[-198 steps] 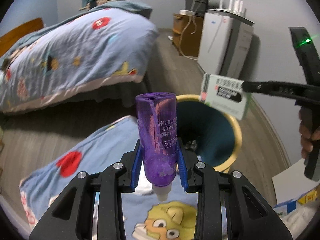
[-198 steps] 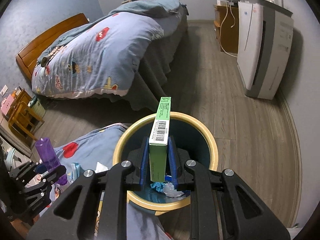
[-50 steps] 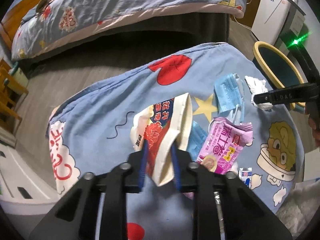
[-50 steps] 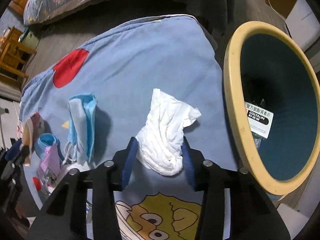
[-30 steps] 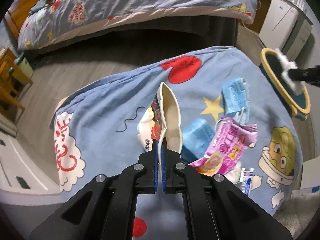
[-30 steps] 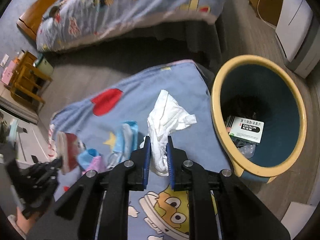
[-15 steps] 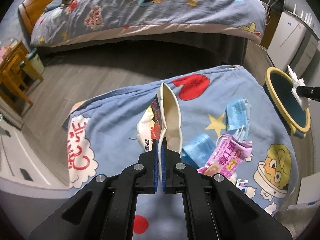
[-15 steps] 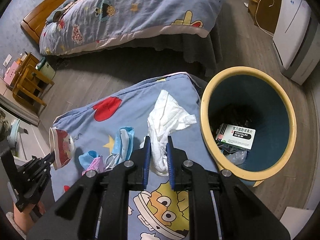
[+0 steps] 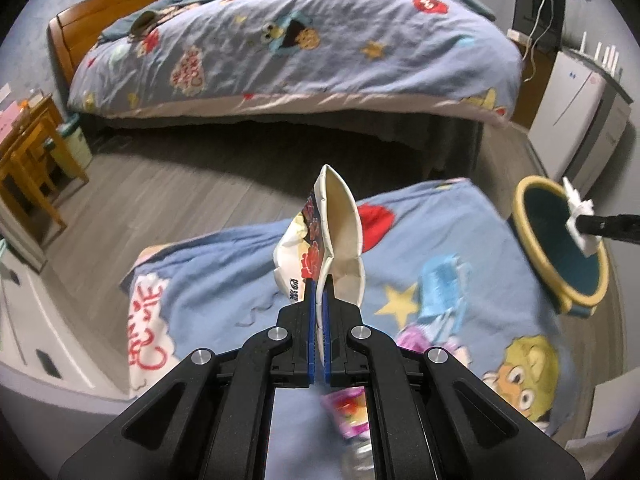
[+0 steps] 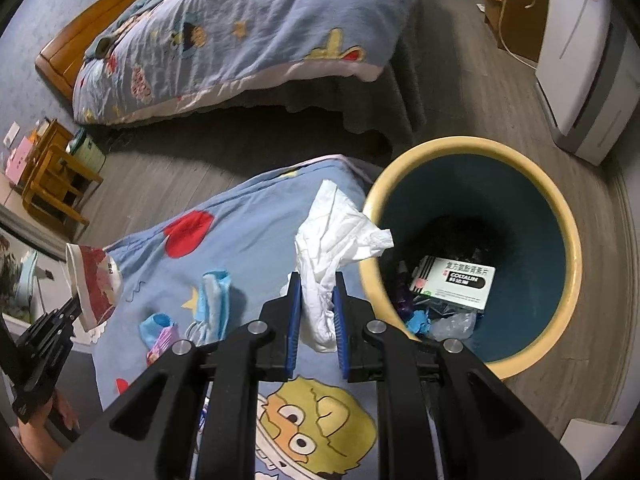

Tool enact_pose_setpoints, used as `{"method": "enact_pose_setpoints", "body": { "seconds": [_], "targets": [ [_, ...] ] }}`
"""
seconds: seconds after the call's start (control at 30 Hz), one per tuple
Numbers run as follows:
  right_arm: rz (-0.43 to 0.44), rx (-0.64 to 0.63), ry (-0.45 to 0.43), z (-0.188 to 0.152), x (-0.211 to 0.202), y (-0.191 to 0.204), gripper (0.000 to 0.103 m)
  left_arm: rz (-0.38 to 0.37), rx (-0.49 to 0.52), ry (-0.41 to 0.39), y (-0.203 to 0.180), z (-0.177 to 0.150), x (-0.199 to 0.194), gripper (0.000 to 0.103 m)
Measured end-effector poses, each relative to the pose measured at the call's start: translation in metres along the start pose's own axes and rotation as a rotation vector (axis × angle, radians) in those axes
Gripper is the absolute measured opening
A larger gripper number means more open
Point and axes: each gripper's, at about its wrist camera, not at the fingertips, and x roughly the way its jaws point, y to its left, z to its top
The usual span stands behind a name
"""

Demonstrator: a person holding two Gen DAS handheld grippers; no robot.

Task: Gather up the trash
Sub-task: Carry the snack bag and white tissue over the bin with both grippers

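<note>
My left gripper (image 9: 319,286) is shut on the rim of a flattened white paper cup (image 9: 339,224) with red print, held up above the blue cartoon cloth (image 9: 224,276). My right gripper (image 10: 316,284) is shut on a crumpled white tissue (image 10: 336,232), hanging at the left edge of the yellow-rimmed bin (image 10: 560,216). The left wrist view shows that tissue (image 9: 578,216) over the bin (image 9: 540,256). Inside the bin lie a white medicine box (image 10: 456,282) and other scraps. In the right wrist view the cup (image 10: 94,280) hangs at far left.
On the cloth lie a blue face mask (image 10: 212,300), a blue wad (image 10: 154,326) and a pink snack wrapper (image 9: 348,410). A bed (image 9: 296,44) with a matching quilt stands behind, wooden stools (image 10: 52,176) at left, a white appliance (image 10: 580,52) at right.
The left gripper has risen with the cup, so the cloth looks farther below. The right gripper has carried the tissue sideways to the bin's rim.
</note>
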Motion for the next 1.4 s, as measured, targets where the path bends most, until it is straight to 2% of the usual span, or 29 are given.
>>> {"method": "enact_pose_setpoints", "body": {
  "seconds": [0.37, 0.6, 0.77, 0.97, 1.17, 1.4],
  "targets": [
    [0.018, 0.071, -0.030, 0.008, -0.004, -0.042, 0.014, -0.058, 0.039, -0.025, -0.040, 0.010, -0.002, 0.003],
    [0.074, 0.080, -0.062, 0.016, -0.013, -0.045, 0.014, -0.075, 0.049, -0.034, -0.061, 0.016, -0.004, 0.003],
    [0.055, 0.053, -0.068, 0.017, -0.015, -0.046, 0.014, -0.096, 0.055, -0.023, -0.080, 0.021, 0.001, 0.003],
    [0.018, 0.073, -0.071, 0.017, -0.016, -0.069, 0.014, -0.116, 0.101, -0.017, -0.110, 0.034, 0.010, 0.003],
    [0.046, 0.208, -0.103, 0.022, -0.025, -0.113, 0.015, -0.144, 0.153, -0.018, -0.143, 0.045, 0.016, 0.003],
    [0.003, 0.247, -0.133, 0.025, -0.034, -0.136, 0.015, -0.184, 0.221, -0.009, -0.188, 0.052, 0.027, 0.003]
  ]
}}
